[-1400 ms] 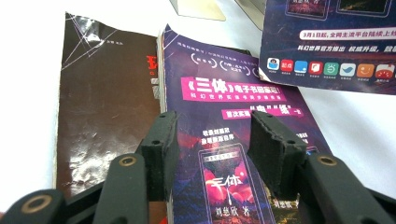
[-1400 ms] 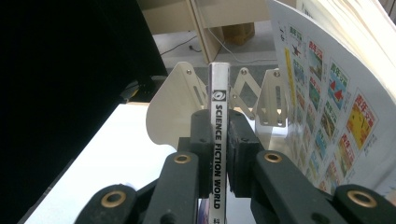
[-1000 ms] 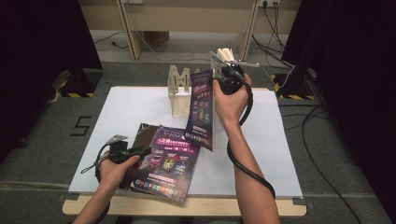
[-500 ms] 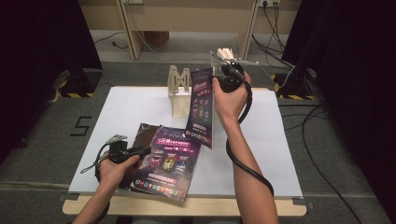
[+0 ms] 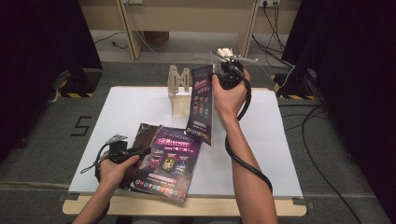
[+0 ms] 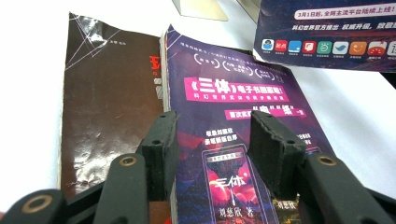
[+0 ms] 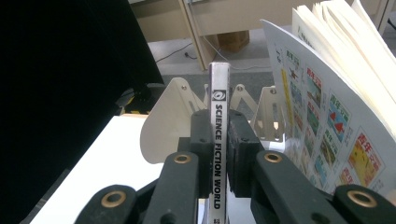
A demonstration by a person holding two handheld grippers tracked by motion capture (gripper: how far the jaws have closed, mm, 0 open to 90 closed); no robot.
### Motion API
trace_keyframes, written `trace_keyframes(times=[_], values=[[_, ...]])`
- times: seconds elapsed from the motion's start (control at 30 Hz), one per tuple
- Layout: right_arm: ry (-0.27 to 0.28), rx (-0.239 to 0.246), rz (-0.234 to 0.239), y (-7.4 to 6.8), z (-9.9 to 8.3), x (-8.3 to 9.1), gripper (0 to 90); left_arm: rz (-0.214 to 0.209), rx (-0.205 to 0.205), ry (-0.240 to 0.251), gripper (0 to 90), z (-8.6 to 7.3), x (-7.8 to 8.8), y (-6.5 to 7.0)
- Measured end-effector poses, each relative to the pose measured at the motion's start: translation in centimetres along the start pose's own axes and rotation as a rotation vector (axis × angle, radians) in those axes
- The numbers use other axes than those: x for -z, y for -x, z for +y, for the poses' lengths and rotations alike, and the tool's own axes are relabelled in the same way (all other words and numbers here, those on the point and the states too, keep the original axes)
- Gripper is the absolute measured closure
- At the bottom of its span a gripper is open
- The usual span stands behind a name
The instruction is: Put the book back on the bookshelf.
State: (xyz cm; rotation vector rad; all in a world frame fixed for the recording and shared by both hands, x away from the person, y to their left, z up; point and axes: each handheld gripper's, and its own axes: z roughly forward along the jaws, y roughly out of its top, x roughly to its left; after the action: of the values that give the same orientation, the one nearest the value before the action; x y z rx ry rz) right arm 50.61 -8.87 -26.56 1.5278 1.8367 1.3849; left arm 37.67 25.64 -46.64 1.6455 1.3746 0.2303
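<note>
My right gripper (image 5: pixel 223 74) is raised over the back of the white table (image 5: pixel 280 154), shut on a magazine (image 5: pixel 201 105) that it holds upright, dark purple cover facing left. In the right gripper view both pads (image 7: pixel 201 149) squeeze its spine (image 7: pixel 218 140), printed SCIENCE FICTION WORLD. A wooden slotted rack (image 5: pixel 180 91) stands just behind and to the left, also seen as rack (image 7: pixel 168 116). My left gripper (image 5: pixel 135 154) rests low at the front left, open, its jaws (image 6: pixel 217 149) apart above a purple magazine (image 6: pixel 224 107) that lies flat on a brown one (image 6: pixel 107 102).
A book with fanned pale pages and colour pictures (image 7: pixel 336 93) rises close on the right of the held spine. The flat magazines (image 5: pixel 170 161) reach the table's front edge. Cables (image 5: pixel 322 140) and dark curtains surround the table on the floor.
</note>
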Motion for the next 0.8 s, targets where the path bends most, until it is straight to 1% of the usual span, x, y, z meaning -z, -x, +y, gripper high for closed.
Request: trace_keyframes(times=[0.1, 0.17, 0.33, 0.4, 0.5, 0.6, 0.8], values=[[-0.001, 0.002, 0.000, 0.0, 0.2, -0.2, 83.3, 0.002, 0.004, -0.001, 51.5, 0.0, 0.0, 0.0], [0.003, -0.007, 0.000, 0.0, 0.2, -0.3, 83.3, -0.001, -0.001, -0.001, 51.5, 0.0, 0.0, 0.0], [0.003, -0.005, -0.002, -0.1, 0.4, -0.6, 83.3, 0.000, 0.002, -0.002, 51.5, 0.0, 0.0, -0.1], [0.009, 0.006, -0.009, -0.2, 0.4, -0.8, 83.3, 0.000, 0.002, 0.000, 51.5, 0.0, 0.1, -0.1], [0.011, 0.001, -0.007, -0.3, 0.5, -0.9, 83.3, 0.001, 0.003, 0.000, 51.6, 0.0, 0.0, -0.2], [0.020, 0.000, -0.007, -0.2, 0.6, -0.9, 83.3, -0.001, 0.002, -0.001, 51.7, -0.1, -0.1, -0.1], [0.019, -0.010, -0.020, 0.1, 0.8, -1.2, 83.3, 0.001, 0.002, 0.001, 51.7, 0.0, 0.0, -0.2]])
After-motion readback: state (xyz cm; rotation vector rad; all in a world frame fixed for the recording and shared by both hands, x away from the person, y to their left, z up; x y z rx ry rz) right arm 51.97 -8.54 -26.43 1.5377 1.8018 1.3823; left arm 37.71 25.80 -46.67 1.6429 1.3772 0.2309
